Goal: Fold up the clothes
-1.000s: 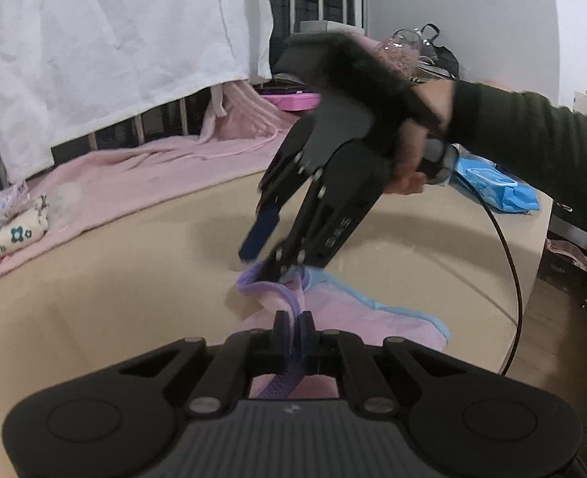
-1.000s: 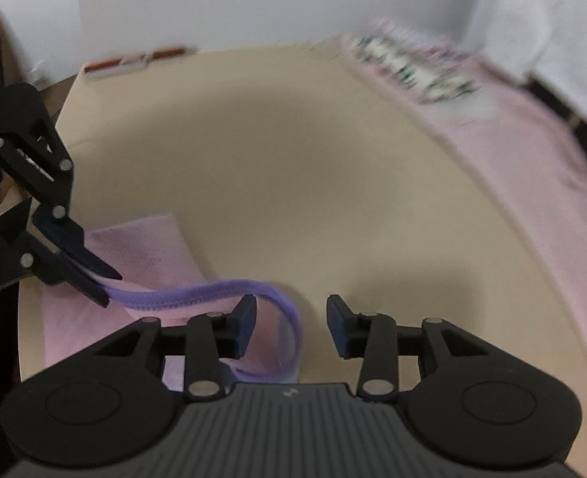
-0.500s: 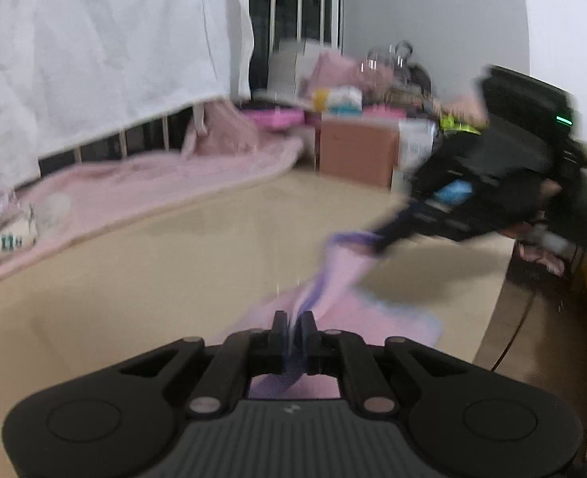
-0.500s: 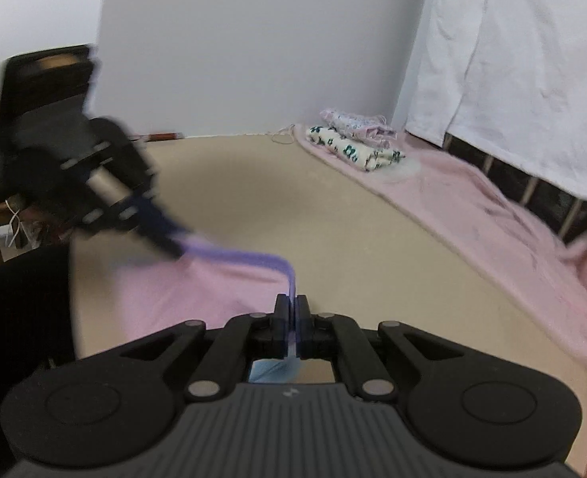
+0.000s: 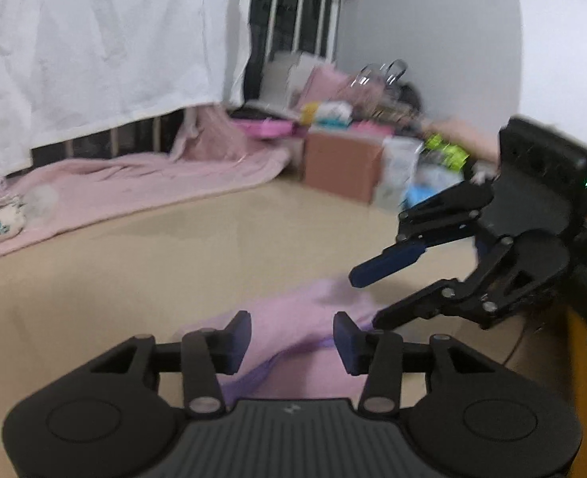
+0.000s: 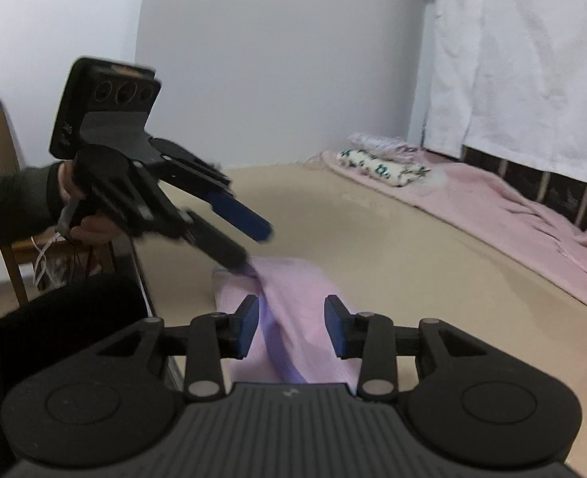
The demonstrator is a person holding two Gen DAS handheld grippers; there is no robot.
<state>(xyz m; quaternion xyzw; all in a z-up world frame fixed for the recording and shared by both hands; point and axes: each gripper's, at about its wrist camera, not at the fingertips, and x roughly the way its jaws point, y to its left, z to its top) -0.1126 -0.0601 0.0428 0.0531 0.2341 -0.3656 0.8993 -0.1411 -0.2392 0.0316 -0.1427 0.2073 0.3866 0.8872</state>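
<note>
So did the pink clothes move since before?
Yes. The pink garment was held up off the beige surface between both shut grippers; now it lies dropped on it, with the left gripper and right gripper open.

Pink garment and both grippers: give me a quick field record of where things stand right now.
garment: pink garment with purple trim, lying on the beige surface
left gripper: left gripper open, holding nothing, garment below its fingers
right gripper: right gripper open, holding nothing, garment below its fingers
contact: lower finger of the left gripper looks to touch the garment's far end in the right wrist view; blur prevents certainty
folded items: floral folded clothes on the pink blanket at the far side
image quality: motion blur on garment edges
</note>
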